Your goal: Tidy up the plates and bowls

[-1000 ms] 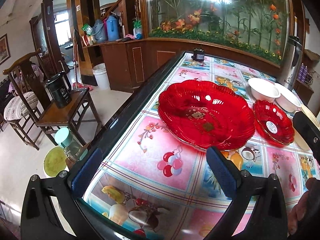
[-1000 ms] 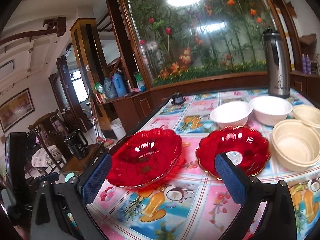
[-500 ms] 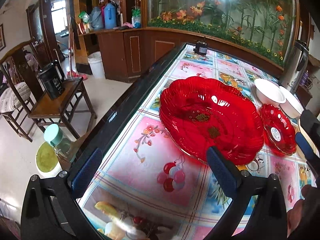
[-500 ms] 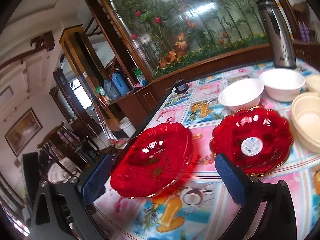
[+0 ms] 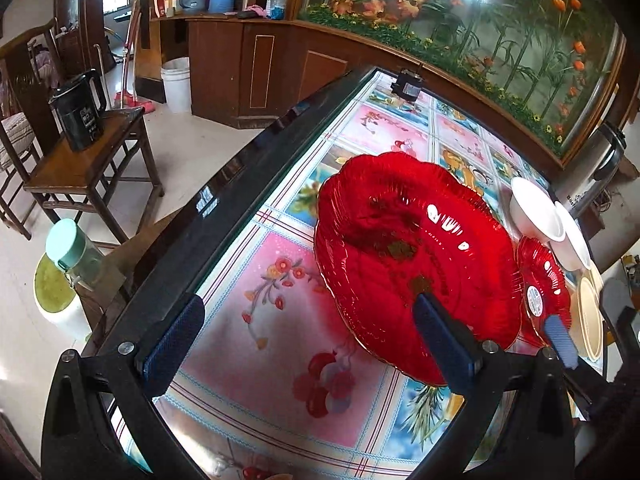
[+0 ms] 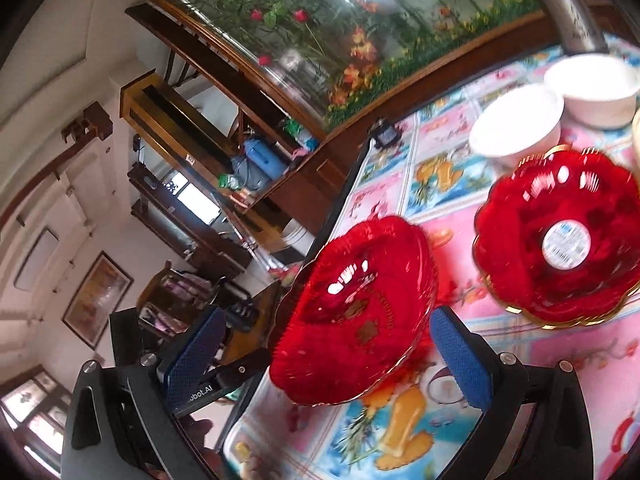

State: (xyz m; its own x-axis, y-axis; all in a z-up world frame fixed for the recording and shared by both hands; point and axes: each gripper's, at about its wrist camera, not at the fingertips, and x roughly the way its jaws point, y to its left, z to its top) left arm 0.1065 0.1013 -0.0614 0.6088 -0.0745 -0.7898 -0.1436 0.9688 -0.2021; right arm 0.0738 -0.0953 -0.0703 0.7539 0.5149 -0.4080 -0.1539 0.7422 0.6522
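A large red scalloped plate (image 5: 416, 252) lies on the patterned tablecloth; in the right wrist view (image 6: 356, 312) it sits between that gripper's fingers. A smaller red plate with a white sticker (image 6: 564, 236) lies to its right, also in the left wrist view (image 5: 540, 292). Two white bowls (image 6: 516, 124) stand behind it, and cream bowls (image 5: 588, 316) at the right. My left gripper (image 5: 308, 340) is open, its right finger over the large plate's near rim. My right gripper (image 6: 324, 356) is open and tilted, straddling the large plate.
A steel thermos (image 5: 592, 176) stands at the back right by the white bowls. A small black object (image 5: 408, 86) sits at the table's far end. The table's dark left edge (image 5: 224, 208) drops to a wooden chair with a black kettle (image 5: 80, 112) and a jar (image 5: 72, 256).
Both grippers have moved forward and down toward the large red plate. The right gripper has rolled and swung left, so the large plate now sits between its fingers. Both remain open.
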